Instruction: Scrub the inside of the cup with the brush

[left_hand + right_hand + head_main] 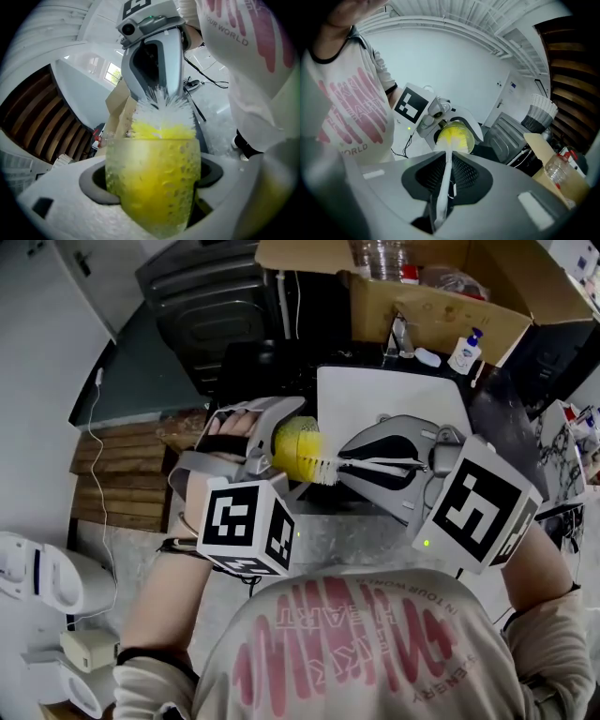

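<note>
A clear dimpled cup (292, 448) lies on its side, held in my left gripper (272, 454), which is shut on it. The cup (152, 180) fills the left gripper view, its mouth facing away. A brush with white and yellow bristles (323, 470) is pushed into the cup's mouth; the bristles (163, 115) show at the rim. My right gripper (375, 465) is shut on the brush's white handle (443, 185). In the right gripper view the brush head (453, 138) sits inside the cup, with the left gripper behind it.
A white table (394, 395) lies below the grippers. At the back stand a cardboard box (422, 287) and a soap bottle (464, 352). A dark case (206, 296) is at the upper left, and a wooden pallet (122, 474) lies on the floor at left.
</note>
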`<state>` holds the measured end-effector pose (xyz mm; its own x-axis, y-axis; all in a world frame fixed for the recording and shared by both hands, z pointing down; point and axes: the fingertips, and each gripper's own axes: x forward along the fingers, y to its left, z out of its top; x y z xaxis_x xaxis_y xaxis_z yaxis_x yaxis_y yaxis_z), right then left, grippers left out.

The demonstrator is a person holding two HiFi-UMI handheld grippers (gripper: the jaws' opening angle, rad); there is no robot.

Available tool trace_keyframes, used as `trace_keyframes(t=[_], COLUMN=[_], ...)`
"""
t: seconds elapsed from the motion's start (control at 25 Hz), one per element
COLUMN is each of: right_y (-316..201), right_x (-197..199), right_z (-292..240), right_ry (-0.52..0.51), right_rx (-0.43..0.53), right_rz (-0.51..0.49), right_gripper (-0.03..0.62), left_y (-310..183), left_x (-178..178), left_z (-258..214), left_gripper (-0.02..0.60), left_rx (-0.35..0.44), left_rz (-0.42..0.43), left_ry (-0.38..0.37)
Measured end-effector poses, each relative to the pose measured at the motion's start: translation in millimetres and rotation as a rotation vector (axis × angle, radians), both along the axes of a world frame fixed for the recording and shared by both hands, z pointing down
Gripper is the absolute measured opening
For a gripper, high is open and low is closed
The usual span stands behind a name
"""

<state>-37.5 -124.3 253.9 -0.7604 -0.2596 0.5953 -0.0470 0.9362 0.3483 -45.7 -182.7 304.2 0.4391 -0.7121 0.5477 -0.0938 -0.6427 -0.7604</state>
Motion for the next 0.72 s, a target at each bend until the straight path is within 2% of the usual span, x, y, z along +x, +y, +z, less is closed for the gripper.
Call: trace_keyframes(t=[0.4, 0.72], right_y=[-3, -5], right_x=[-4, 10], right_z=[8, 4], right_ry=[0.042, 0.066], right_rx=[0.033, 0.045], right_rz=[0.002, 0.021], right_gripper=[0.054, 0.054], left_y=[1, -8], left_x=[14, -7], left_z=[8, 16], left_gripper=[0.428, 0.428], left_rx=[0.0, -0.023], left_rz=[0.024, -0.018], left_ry=[-0.017, -0.039])
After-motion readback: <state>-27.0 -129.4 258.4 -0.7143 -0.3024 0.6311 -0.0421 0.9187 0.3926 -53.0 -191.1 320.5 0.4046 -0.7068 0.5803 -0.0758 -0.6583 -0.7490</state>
